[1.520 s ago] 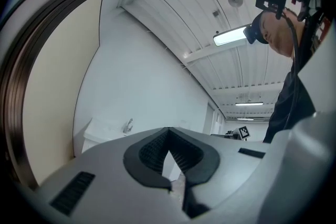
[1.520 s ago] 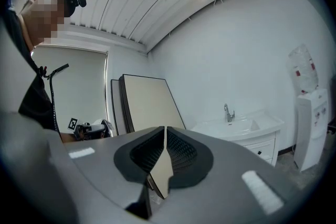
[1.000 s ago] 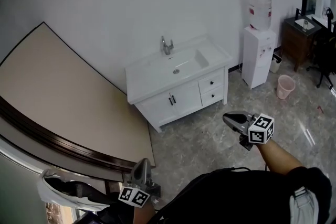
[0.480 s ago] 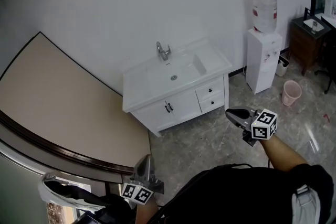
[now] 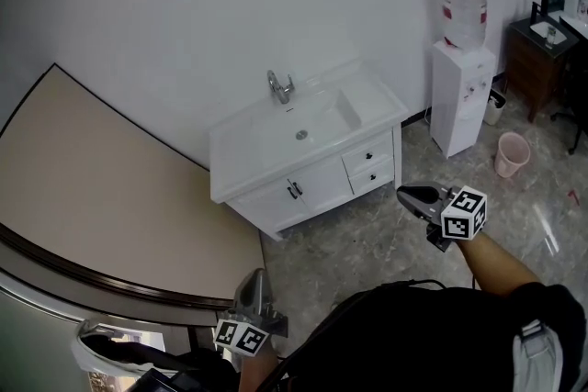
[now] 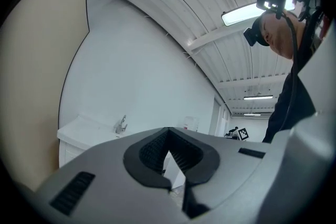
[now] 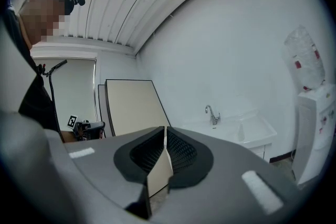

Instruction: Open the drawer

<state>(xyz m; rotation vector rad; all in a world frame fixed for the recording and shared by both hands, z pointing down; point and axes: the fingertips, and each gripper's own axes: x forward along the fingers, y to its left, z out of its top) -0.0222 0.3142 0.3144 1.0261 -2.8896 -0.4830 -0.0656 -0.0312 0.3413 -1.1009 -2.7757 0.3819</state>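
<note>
Your left hand-held gripper [image 5: 254,282] and right hand-held gripper [image 5: 409,195] are both closed and empty. The drawer [image 5: 368,157] sits shut, well apart from both.

glossy white cabinet [image 5: 303,184], shiny metal faucet [image 5: 279,87], polished stone-look floor [image 5: 386,239]

The head view looks steeply down from above and behind both tongs. The left tongs [image 5: 255,278] sit low near its bottom edge and the right tongs [image 5: 404,193] farther out, with the sink cabinet [image 5: 322,181] well ahead of both.

The left gripper view rides close behind the left tongs [image 6: 168,129] and faces level, with the sink cabinet [image 6: 79,132] left of their tips. The right gripper view rides likewise behind the right tongs [image 7: 165,131], with the sink cabinet [image 7: 252,136] right of their tips.

All three views share the sink cabinet and its faucet [image 5: 280,87].
</note>
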